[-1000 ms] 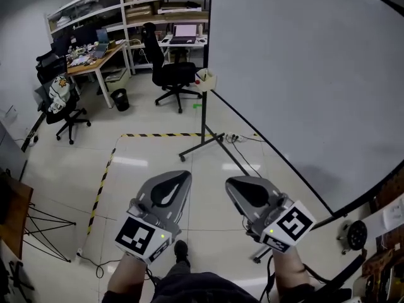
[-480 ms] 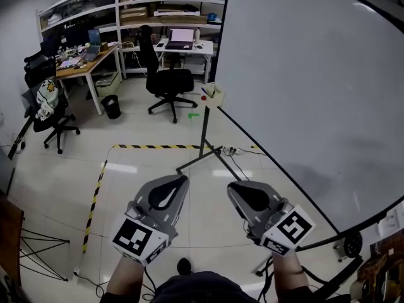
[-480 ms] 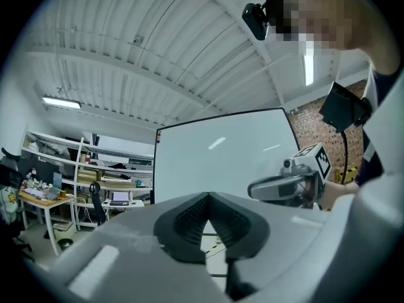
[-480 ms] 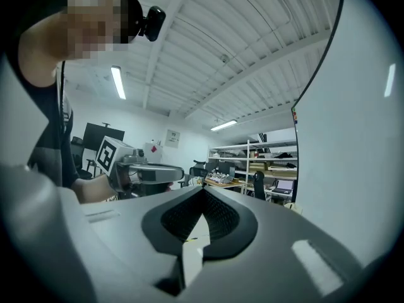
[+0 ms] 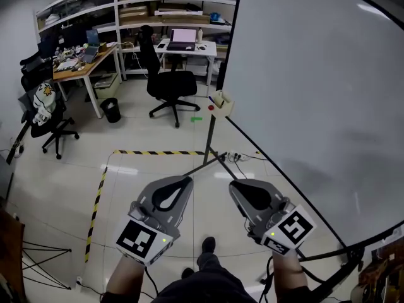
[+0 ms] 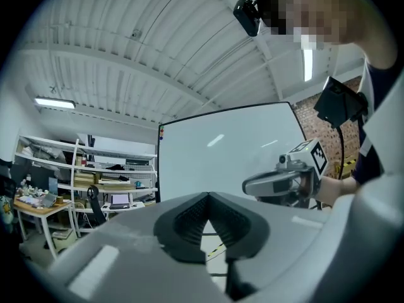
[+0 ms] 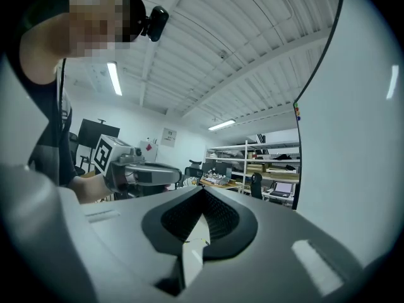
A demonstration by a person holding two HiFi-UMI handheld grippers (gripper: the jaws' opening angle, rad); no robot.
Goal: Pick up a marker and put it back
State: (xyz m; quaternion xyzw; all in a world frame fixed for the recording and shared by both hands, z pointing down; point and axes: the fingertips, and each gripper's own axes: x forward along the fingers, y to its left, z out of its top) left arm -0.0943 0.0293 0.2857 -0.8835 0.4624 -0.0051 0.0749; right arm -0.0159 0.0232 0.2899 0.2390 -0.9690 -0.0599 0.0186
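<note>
Nearest, well short of the whiteboard [image 5: 315, 74]: left gripper [image 5: 184, 180] and right gripper [image 5: 235, 185], carried level and side by side above a dark shoe [image 5: 207, 245]. Jaws of both pressed together tip to tip, nothing between them.

Further on, at the whiteboard's foot: black stand legs [image 5: 201, 164] splayed across pale floor tiles, with yellow-and-black tape [image 5: 158, 151] just to their left.

At the whiteboard's lower left corner: a small beige holder [image 5: 222, 104], home to the marker [image 5: 211, 107]. Red and blue tips poking from it, too small to count or tell apart.

Beyond the whiteboard's left edge, well apart from it: a black office chair [image 5: 167, 81], then an open laptop [image 5: 183, 36] on a white desk, shelving behind.

Judged as the approach, with the pick-up not yet begun. To do it well:
- Close on the whiteboard's lower left corner, minding the stand legs underfoot.
- Commit one gripper only and keep the other clear.
- Spread its jaws before arrival, not at the holder.
- Line them across a single marker's barrel, clear of its neighbours and of the holder's rim.
- Squeeze only with the barrel seated squarely between the jaws.
- Lift straight out along the barrel, to avoid tipping what looks a light holder.
</note>
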